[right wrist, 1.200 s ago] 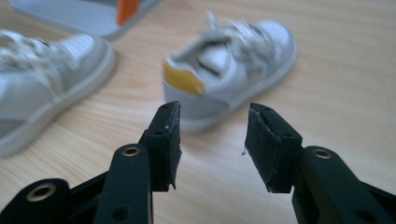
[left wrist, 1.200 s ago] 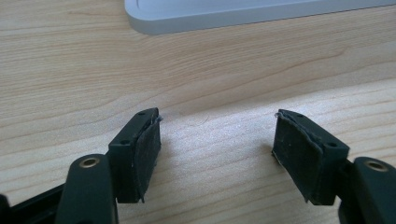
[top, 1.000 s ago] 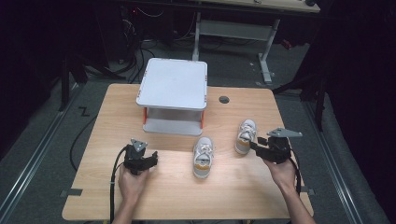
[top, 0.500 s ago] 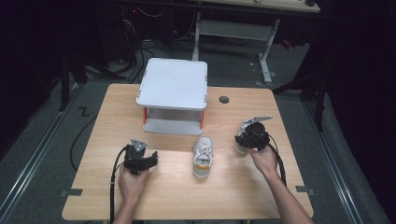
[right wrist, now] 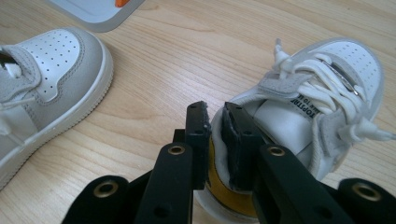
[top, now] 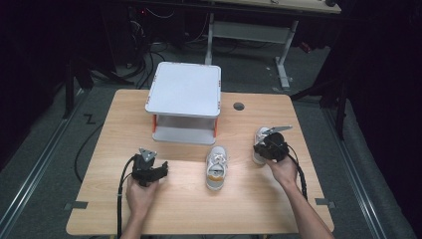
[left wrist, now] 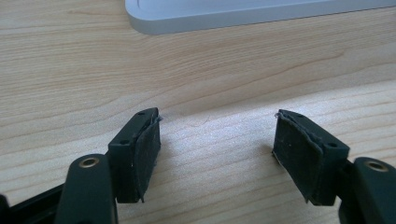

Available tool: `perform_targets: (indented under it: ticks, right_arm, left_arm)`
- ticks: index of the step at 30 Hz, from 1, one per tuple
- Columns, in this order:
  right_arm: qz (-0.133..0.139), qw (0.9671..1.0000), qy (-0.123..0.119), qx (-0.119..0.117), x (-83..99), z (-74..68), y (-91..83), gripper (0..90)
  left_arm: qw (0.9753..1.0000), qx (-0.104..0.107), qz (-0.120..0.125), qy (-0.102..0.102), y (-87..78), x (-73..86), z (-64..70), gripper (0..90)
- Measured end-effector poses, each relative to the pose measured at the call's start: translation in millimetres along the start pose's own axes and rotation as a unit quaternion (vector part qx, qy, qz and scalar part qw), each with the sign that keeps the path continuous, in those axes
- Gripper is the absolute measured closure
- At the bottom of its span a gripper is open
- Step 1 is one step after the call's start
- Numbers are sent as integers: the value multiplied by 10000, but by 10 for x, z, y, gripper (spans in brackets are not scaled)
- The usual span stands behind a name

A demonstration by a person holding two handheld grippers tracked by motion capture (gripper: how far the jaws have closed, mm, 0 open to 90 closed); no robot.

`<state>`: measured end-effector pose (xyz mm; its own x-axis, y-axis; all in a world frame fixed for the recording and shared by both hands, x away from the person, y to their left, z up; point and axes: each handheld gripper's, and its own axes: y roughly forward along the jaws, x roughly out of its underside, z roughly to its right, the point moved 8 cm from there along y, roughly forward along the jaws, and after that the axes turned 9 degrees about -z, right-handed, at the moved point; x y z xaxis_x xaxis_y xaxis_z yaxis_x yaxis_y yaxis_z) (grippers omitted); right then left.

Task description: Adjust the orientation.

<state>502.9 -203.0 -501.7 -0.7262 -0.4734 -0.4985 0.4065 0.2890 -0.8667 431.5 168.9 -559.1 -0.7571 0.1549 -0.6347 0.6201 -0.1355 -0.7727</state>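
Your right tool (right wrist: 215,135) has moved in from the table's right edge onto the right-hand shoe (right wrist: 322,88), and its jaws are now clamped on the side wall of that shoe's opening. Your right forearm reaches forward from the lower right. Your left tool (left wrist: 217,144) rests low near the front left of the table (top: 124,109), jaws spread wide. The second shoe (top: 217,167) lies at the table's middle.
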Motion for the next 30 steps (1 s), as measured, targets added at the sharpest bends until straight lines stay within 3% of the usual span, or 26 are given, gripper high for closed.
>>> perform_targets:
  ticks: [5, 6, 14, 21, 30]
  right_arm:
    - [138, 9998, -111, -7, 8, 26, -61, 820]
    - [115, 9996, -241, 55, 5, 0, -94, 820]
    - [287, 9981, -546, 45, -8, -120, -271, 817]
    - [424, 9954, -852, -62, 19, -283, -399, 819]
    - [554, 9892, -1346, -176, 71, -583, -546, 821]
  left_arm:
    - [10000, 15, -13, -14, -3, 2, -4, 319]
    - [10000, 14, -14, -13, -3, 2, -5, 320]
    - [10000, 34, 18, -81, 0, -4, -6, 319]
    - [10000, 31, 19, -85, 0, -4, -7, 320]
    - [10000, 20, 18, -72, 1, -4, -6, 320]
